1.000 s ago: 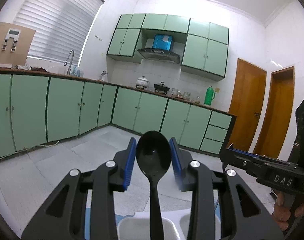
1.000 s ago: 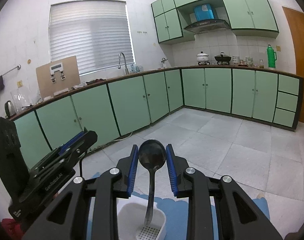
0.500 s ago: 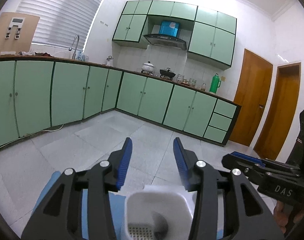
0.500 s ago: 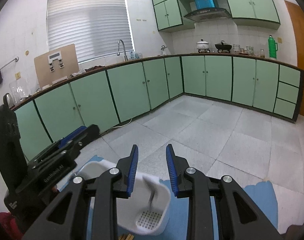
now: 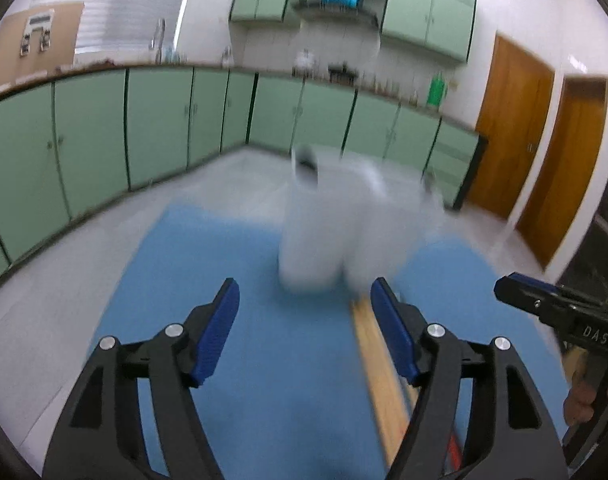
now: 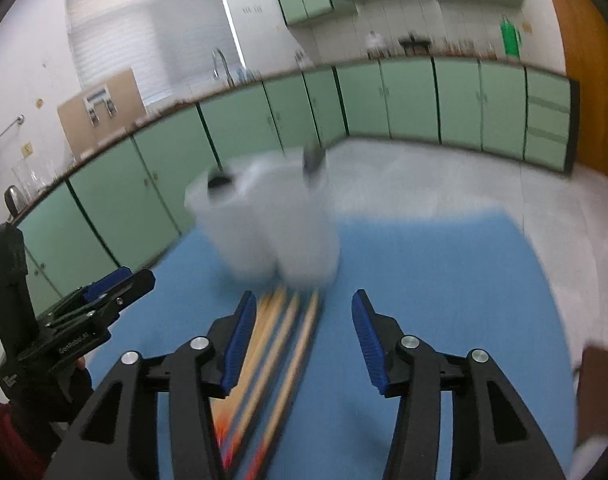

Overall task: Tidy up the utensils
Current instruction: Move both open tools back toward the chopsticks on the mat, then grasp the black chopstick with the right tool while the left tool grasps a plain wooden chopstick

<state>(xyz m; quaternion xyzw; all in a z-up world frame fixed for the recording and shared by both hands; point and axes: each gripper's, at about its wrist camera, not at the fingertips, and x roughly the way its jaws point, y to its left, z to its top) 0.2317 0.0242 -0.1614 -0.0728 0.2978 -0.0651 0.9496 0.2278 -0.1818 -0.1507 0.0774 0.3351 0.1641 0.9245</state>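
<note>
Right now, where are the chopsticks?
The chopsticks lie flat on the blue mat, just in front of the white utensil holder. In the right wrist view they sit beside the open right gripper's left finger.

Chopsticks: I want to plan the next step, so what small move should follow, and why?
Probably lower the right gripper onto the chopsticks: both grippers are open and empty, spoons already stand in the white holder, and the sticks lie on the blue mat under its jaws.

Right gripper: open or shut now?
Open. The right gripper has its blue pads spread wide with nothing between them; the wooden chopsticks lie on the blue mat below.
</note>
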